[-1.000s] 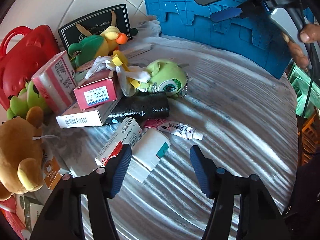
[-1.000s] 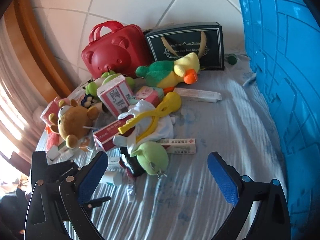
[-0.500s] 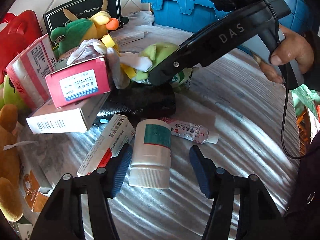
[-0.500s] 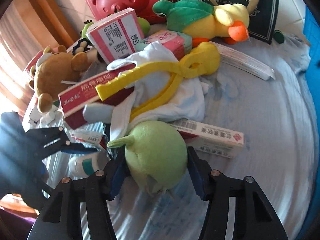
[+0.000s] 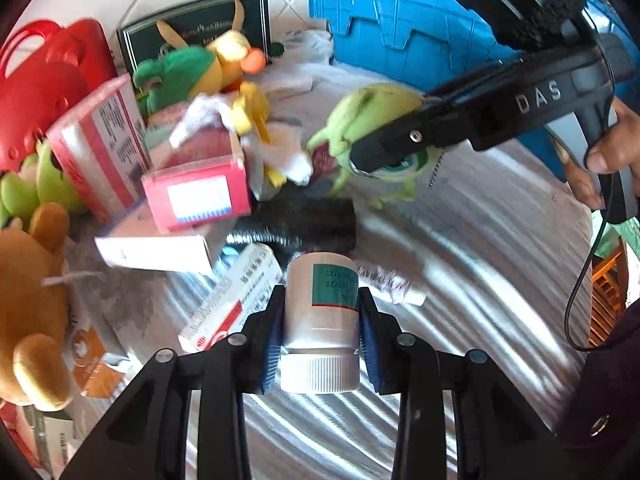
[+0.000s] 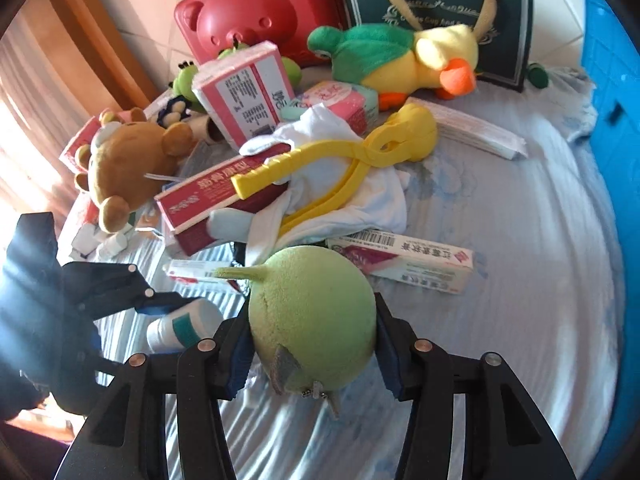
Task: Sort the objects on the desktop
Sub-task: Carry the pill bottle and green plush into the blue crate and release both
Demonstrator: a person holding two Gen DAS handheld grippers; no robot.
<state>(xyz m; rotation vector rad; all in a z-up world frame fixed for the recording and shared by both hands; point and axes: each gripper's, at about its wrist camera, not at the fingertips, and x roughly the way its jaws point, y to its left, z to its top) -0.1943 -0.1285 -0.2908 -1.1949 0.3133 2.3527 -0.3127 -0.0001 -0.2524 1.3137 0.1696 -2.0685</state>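
Observation:
A white pill bottle (image 5: 320, 372) with a green label lies on the striped cloth, and my left gripper (image 5: 321, 304) is closing on it with both blue pads pressed against its sides. The right wrist view shows the same bottle (image 6: 180, 324) low on the left under the left gripper (image 6: 160, 304). My right gripper (image 6: 314, 332) is closing on a green one-eyed plush (image 6: 312, 312), its pads squeezing the round body. From the left wrist view the plush (image 5: 372, 108) hangs slightly above the cloth in the right gripper (image 5: 384, 148), which a hand holds.
A heap lies behind: medicine boxes (image 6: 244, 96), yellow tongs (image 6: 340, 152) on white cloth, a brown bear plush (image 6: 124, 160), a duck plush (image 6: 400, 56), a red bear case (image 6: 256, 12) and a black roll (image 5: 304, 220). A blue crate (image 5: 400, 20) stands at the right.
Both grippers have closed: the left onto the white bottle, the right onto the green plush after coming down over it. The plush now sits lifted off the cloth.

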